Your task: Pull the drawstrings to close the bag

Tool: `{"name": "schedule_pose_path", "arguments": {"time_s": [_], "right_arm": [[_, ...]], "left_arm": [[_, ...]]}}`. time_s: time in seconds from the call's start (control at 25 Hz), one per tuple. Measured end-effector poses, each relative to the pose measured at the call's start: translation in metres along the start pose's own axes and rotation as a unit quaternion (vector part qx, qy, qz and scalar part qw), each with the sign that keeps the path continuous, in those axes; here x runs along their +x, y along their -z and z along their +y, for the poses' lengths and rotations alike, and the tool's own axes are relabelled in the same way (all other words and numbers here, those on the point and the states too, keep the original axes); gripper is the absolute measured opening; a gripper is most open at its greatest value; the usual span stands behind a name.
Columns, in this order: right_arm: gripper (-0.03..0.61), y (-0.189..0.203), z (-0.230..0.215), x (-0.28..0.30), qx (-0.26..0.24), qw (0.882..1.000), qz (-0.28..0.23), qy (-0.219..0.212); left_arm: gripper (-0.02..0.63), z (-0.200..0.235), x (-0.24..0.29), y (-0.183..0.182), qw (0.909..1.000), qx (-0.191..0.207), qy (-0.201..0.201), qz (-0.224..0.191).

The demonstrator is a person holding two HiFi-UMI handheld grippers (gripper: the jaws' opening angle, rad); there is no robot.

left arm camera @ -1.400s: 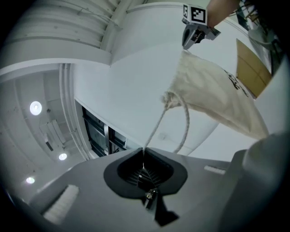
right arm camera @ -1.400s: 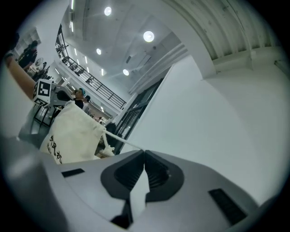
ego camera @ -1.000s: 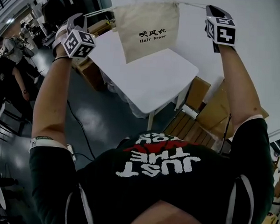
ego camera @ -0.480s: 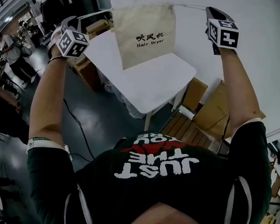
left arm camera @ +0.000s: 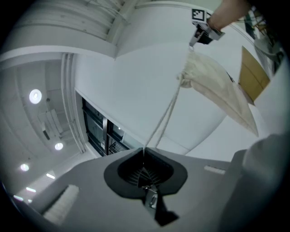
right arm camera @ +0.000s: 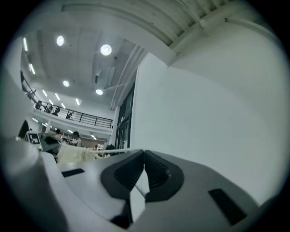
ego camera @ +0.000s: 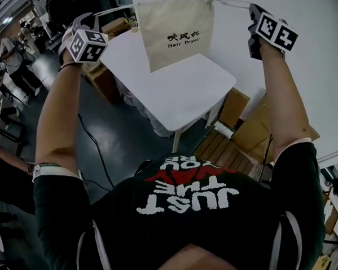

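A beige drawstring bag (ego camera: 174, 33) printed "Hair Dryer" hangs in the air above the white table (ego camera: 182, 98), strung between my two raised grippers. My left gripper (ego camera: 91, 20) is shut on the left drawstring (left arm camera: 165, 120), which runs taut from the jaws up to the bag's gathered mouth (left arm camera: 186, 80). My right gripper (ego camera: 253, 12) is shut on the right drawstring (right arm camera: 113, 151), which leads off left to the bag (right arm camera: 70, 154). In the left gripper view the right gripper (left arm camera: 199, 35) shows just beyond the bag (left arm camera: 222, 90).
Cardboard boxes (ego camera: 254, 130) and a slatted wooden seat (ego camera: 224, 154) stand right of the table. A brown box (ego camera: 107, 83) sits at the table's left. People (ego camera: 11, 67) are on the dark floor far left. A white wall (ego camera: 318, 83) is on the right.
Both grippers have shifted slightly outward and upward, and the bag's top edge sits a little higher. Both keep hold of the drawstrings.
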State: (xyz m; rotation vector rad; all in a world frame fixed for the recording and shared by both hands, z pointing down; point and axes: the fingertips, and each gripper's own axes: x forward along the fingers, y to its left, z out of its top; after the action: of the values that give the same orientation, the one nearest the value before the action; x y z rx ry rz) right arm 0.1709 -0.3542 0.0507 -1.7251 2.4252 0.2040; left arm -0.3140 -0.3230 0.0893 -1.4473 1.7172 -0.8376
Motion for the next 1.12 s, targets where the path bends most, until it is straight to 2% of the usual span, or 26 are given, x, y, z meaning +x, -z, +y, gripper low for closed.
{"name": "schedule_pose_path", "arguments": {"time_s": [0.12, 0.2, 0.28, 0.36, 0.44, 0.52, 0.68, 0.8, 0.88, 0.96, 1.12], "right_arm": [[0.011, 0.005, -0.004, 0.004, 0.076, 0.997, -0.016, 0.01], [0.011, 0.008, -0.006, 0.008, 0.111, 0.993, -0.027, 0.024], [0.011, 0.01, -0.006, 0.011, 0.108, 0.993, -0.033, 0.036], [0.012, 0.012, -0.005, 0.012, 0.088, 0.995, -0.033, 0.042], [0.012, 0.013, -0.006, 0.013, 0.07, 0.996, -0.028, 0.048], [0.012, 0.014, -0.008, 0.013, 0.055, 0.997, -0.023, 0.054], [0.011, 0.01, -0.006, 0.01, 0.035, 0.997, -0.024, 0.058], [0.011, 0.01, -0.009, 0.007, 0.04, 0.997, -0.025, 0.068], [0.011, 0.013, -0.027, 0.006, 0.057, 0.995, -0.025, 0.083], [0.011, 0.018, -0.052, 0.007, 0.072, 0.993, -0.021, 0.095], [0.011, 0.025, -0.067, 0.012, 0.059, 0.994, -0.012, 0.093]], "left_arm": [[0.011, -0.002, 0.004, -0.002, 0.9953, -0.097, 0.003, -0.008], [0.011, -0.006, 0.007, -0.001, 0.9862, -0.165, 0.008, -0.011], [0.011, -0.008, 0.009, 0.0, 0.9716, -0.236, 0.012, -0.01], [0.011, -0.007, 0.009, 0.001, 0.953, -0.303, 0.01, -0.008], [0.012, -0.005, 0.008, 0.0, 0.9382, -0.346, 0.005, -0.008], [0.012, -0.004, 0.006, 0.0, 0.9314, -0.364, 0.001, -0.007], [0.011, 0.006, 0.002, 0.004, 0.9299, -0.368, -0.01, -0.003], [0.011, 0.011, 0.0, 0.009, 0.9346, -0.355, -0.015, -0.003], [0.011, 0.01, 0.005, 0.014, 0.9373, -0.348, -0.015, 0.004], [0.011, 0.01, 0.009, 0.019, 0.9361, -0.351, -0.012, 0.013], [0.011, 0.008, 0.018, 0.024, 0.9426, -0.333, -0.005, 0.026]]}}
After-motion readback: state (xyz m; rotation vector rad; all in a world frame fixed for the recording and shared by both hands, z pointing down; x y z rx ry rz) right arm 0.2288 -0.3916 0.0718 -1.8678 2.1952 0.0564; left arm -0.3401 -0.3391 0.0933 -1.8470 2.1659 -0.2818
